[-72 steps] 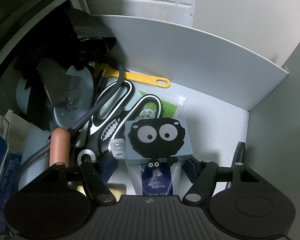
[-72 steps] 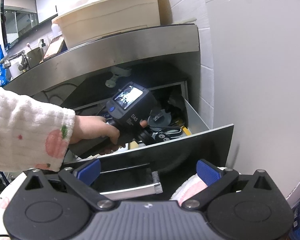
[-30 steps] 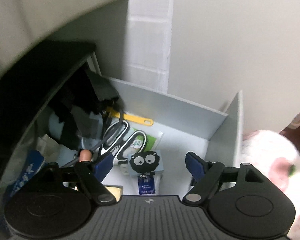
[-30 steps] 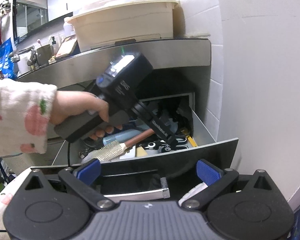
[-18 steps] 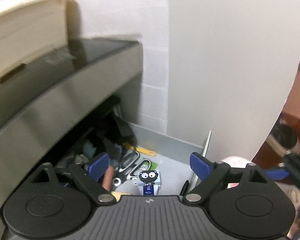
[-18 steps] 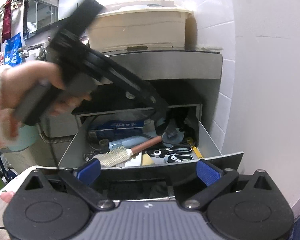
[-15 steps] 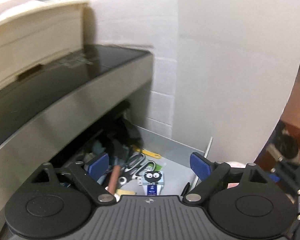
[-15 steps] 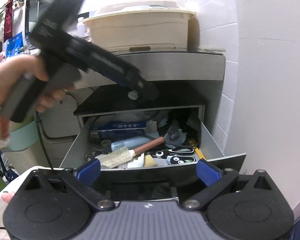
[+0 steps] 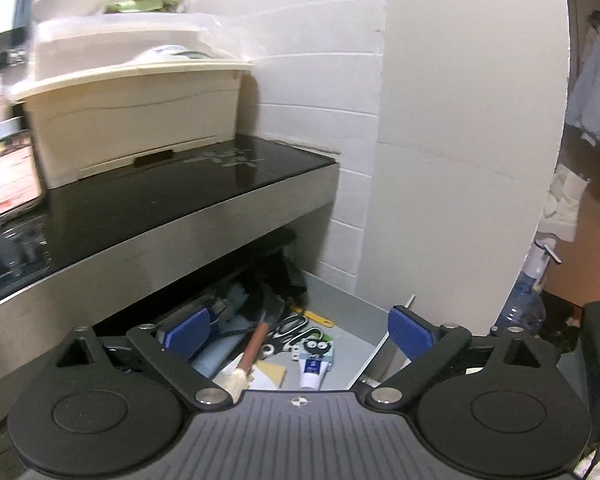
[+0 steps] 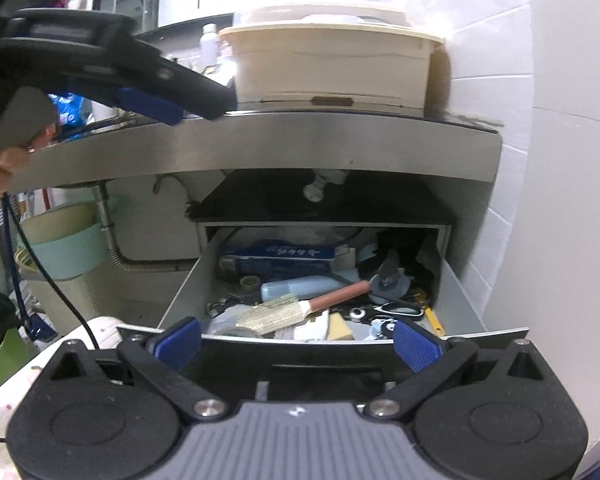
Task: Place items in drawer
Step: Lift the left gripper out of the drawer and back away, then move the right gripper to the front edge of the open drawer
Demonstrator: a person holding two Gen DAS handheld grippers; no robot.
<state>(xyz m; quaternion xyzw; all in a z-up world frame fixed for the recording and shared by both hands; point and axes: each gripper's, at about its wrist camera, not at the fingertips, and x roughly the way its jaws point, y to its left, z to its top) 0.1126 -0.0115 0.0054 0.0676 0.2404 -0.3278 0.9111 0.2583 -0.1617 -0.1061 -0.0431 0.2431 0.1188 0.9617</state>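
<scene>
White tiled wall flanks open drawer point(image 10: 456, 304) (cluttered), left gripper point(image 9: 298, 330) spread, empty

The left gripper point(image 9: 298, 330) is wide open and holds nothing; its two blue fingertips point(image 9: 188, 330) stand far apart, at about 10 and 2 o'clock from its black body in its own view. In the right wrist view the left gripper point(image 10: 156, 110) is raised at 10 o'clock, pointing to the right, and the person's left hand point(image 10: 4, 168) grips its handle at 9 o'clock. The right gripper point(image 10: 296, 342) is also wide open and empty, its blue fingertips point(image 10: 414, 344) spread to both sides.
</scene>
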